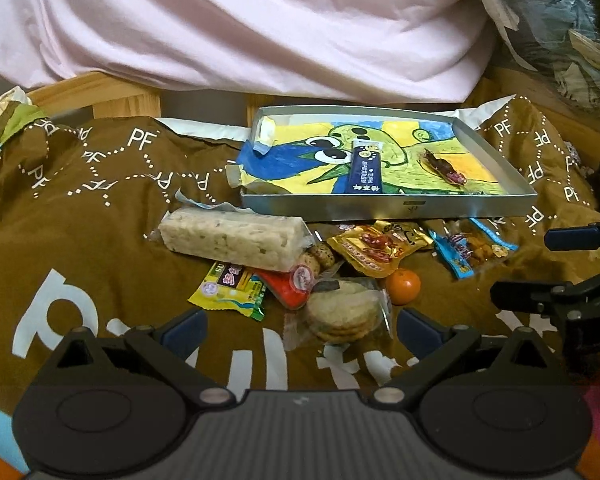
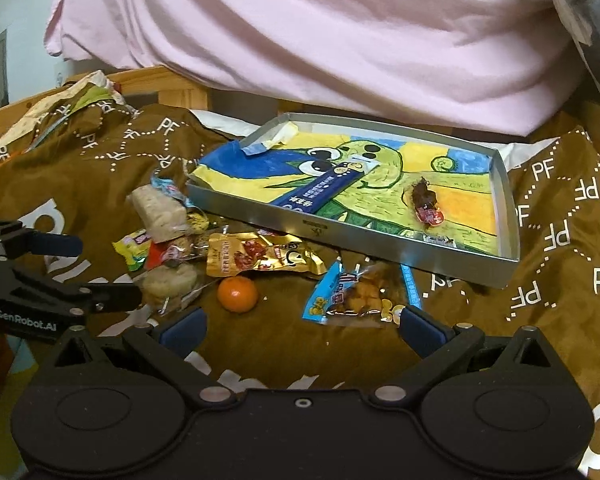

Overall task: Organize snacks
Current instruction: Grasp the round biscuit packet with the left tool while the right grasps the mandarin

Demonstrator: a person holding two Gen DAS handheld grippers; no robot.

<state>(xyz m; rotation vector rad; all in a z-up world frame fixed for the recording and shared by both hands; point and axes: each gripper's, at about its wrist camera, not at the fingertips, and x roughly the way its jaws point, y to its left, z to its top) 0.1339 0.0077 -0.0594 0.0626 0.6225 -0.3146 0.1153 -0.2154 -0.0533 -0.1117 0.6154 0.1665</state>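
Left claw (image 1: 300, 328): wide apart, empty, over the brown blanket (image 1: 80, 208).
Right claw (image 2: 302, 326): wide apart, empty, near the blue snack bag (image 2: 352, 292).
Tray (image 1: 380, 210): on the blanket beyond the snacks, holding a dark blue stick pack (image 1: 366, 166) and a small dark wrapped snack (image 1: 444, 166).
Loose snacks: heaped just before the tray; rice bar (image 1: 232, 238), gold packet (image 1: 376, 248), cracker pack (image 1: 342, 314), orange (image 1: 403, 286).
Obstruction: cracker pack lay between left claw's fingers.
Behind: pink bedding (image 1: 260, 28).
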